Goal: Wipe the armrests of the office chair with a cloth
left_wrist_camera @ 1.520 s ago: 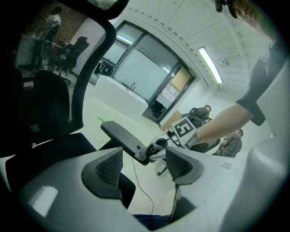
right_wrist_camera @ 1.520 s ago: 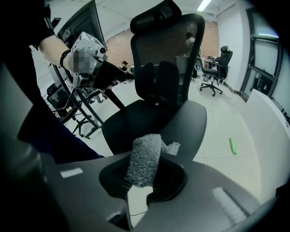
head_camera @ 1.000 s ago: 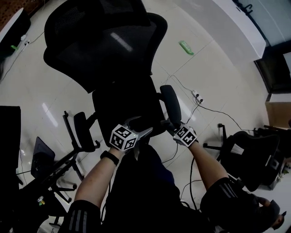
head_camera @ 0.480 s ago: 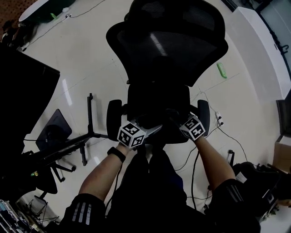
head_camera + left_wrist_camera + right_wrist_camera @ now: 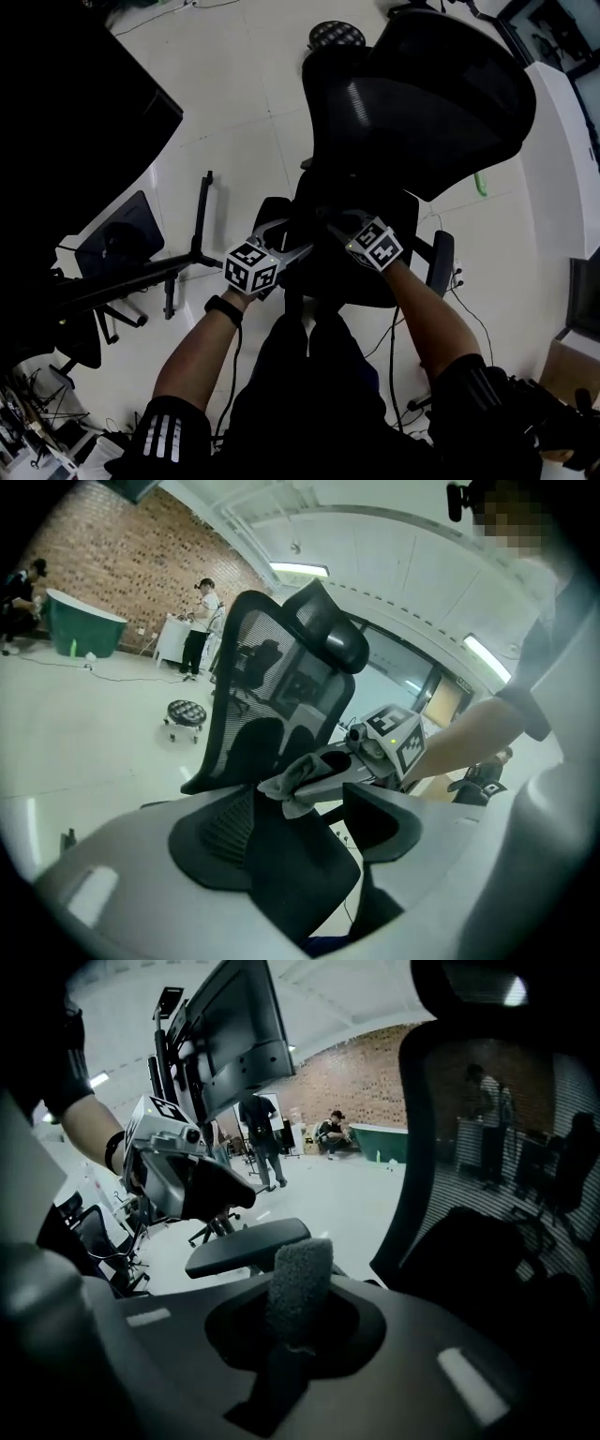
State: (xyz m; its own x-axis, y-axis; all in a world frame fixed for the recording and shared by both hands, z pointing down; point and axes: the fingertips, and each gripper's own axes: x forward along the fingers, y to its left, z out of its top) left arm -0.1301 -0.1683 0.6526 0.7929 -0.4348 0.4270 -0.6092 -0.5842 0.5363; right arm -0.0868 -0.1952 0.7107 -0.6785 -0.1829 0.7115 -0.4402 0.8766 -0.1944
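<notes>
The black office chair [image 5: 427, 89] stands in front of me, its seat [image 5: 361, 277] under both hands. My right gripper [image 5: 328, 218] is shut on a grey cloth [image 5: 298, 1283], held above the seat and pointing toward the chair's left armrest [image 5: 248, 1244]. From the left gripper view, that cloth [image 5: 298, 772] sticks out of the right gripper [image 5: 292, 785] in front of the mesh backrest [image 5: 267, 691]. My left gripper [image 5: 286, 242] hangs open and holds nothing, beside the left armrest [image 5: 270, 214]. The right armrest [image 5: 441, 262] lies apart from both grippers.
A large dark desk or screen [image 5: 66, 122] fills the upper left, with a black stand base [image 5: 192, 253] on the floor beside the chair. A cable [image 5: 394, 328] trails on the floor. People [image 5: 258, 1138] stand far off near a brick wall.
The view has swung, so the chair now sits to the upper right. My right gripper has left the right armrest's end and moved over the seat toward the left armrest. The left gripper stayed close by.
</notes>
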